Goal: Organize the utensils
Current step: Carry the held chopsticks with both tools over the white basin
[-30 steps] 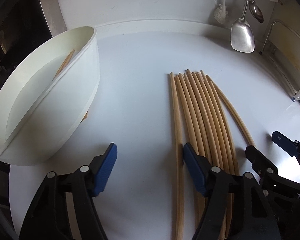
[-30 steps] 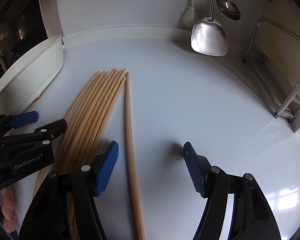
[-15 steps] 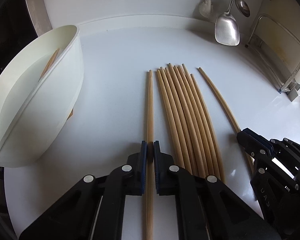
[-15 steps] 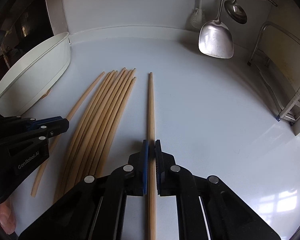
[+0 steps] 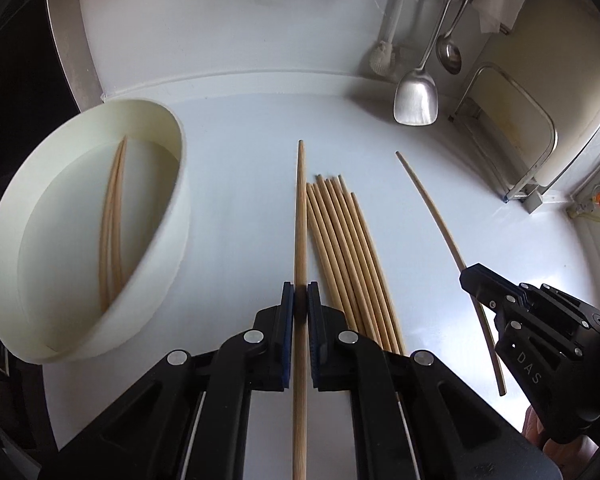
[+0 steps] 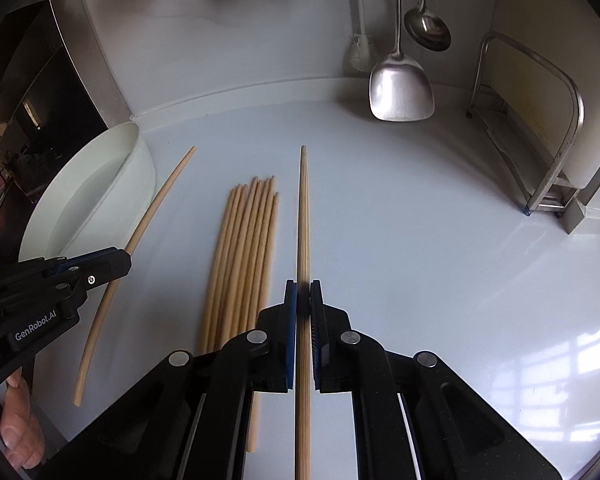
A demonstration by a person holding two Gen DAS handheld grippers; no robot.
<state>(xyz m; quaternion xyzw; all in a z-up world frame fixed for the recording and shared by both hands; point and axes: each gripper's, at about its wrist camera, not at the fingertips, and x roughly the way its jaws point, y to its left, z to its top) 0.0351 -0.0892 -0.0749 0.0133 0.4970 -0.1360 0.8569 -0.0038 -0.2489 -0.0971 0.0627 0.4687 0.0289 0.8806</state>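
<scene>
Both hand-held grippers have changed state within the last second: the jaws stood apart over the bench, and each pair is now clamped on a single chopstick.

The left hand-held gripper (image 5: 300, 306) holds one chopstick (image 5: 300, 216) between its blue pads. The stick runs straight ahead from the jaws, and its far tip points toward the back wall. The right hand-held gripper (image 6: 303, 304) holds a second chopstick (image 6: 303, 216) in the same manner.

Compared with half a second ago, both sticks have come off the bench (image 5: 240, 128) and now hang above it, clear of the remaining bundle of chopsticks (image 5: 348, 256). That bundle lies flat between the two lifted sticks, and it looks smaller in both views because the cameras have risen.

The white bowl (image 5: 172, 216) stands at the left, just beside the bundle. It already contains a few chopsticks (image 5: 114, 216). A spatula (image 6: 400, 92) and a ladle (image 6: 426, 30) hang at the back wall.

Judgement: the pickup step is complete for this pair. The likely next step is transfer into the bowl. Several chopsticks remain on the bench, so the task is only partly done.
</scene>
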